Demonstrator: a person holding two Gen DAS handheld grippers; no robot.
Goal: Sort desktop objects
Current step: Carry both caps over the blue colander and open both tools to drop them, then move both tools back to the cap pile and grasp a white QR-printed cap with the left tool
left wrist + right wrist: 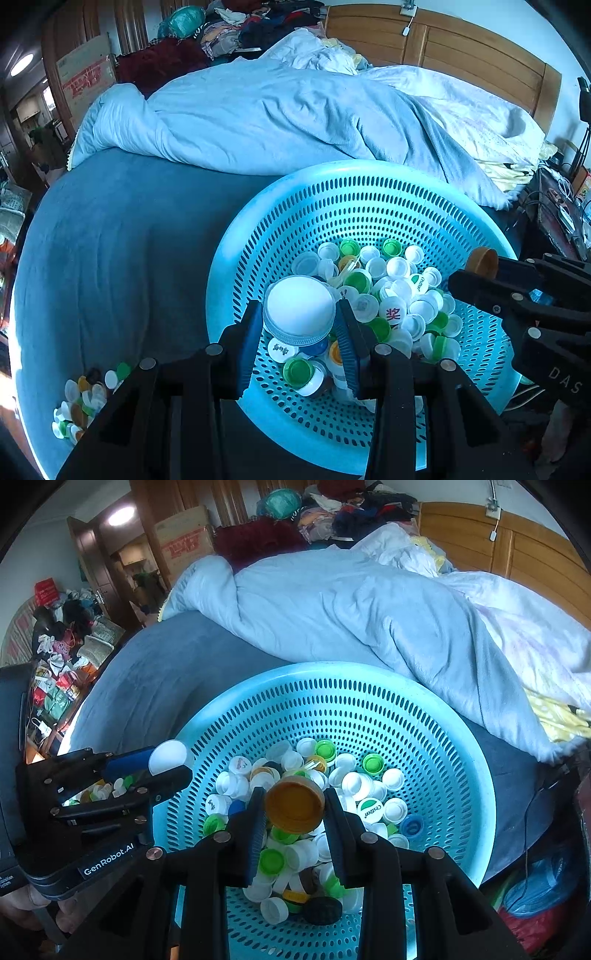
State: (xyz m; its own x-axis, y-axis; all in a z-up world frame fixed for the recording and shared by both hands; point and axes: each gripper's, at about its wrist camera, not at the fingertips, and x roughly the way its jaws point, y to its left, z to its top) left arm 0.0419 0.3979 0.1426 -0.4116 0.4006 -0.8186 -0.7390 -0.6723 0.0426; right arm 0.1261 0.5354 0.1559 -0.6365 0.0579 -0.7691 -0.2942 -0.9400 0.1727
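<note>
- Turquoise plastic, round and pierced all over with slots: the basket (pixel 369 206) sits on a blue bedsheet (pixel 122 236), heaped with small caps (pixel 399 291).
- The left gripper (pixel 300 325) is clamped on a wide white lid (pixel 299 306) with a ribbed rim, face up, above the heap.
- The right gripper (pixel 294 810) pinches a brown cap (pixel 294 805), its flat top tilted toward the camera.
- Only the left wrist view shows a second pile of caps (pixel 86 400) on the sheet outside the basket.

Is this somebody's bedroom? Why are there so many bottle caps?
It looks like a bedroom: a bed with a rumpled quilt and a wooden headboard. The caps are being sorted out of a blue basket sitting on the bed.
</note>
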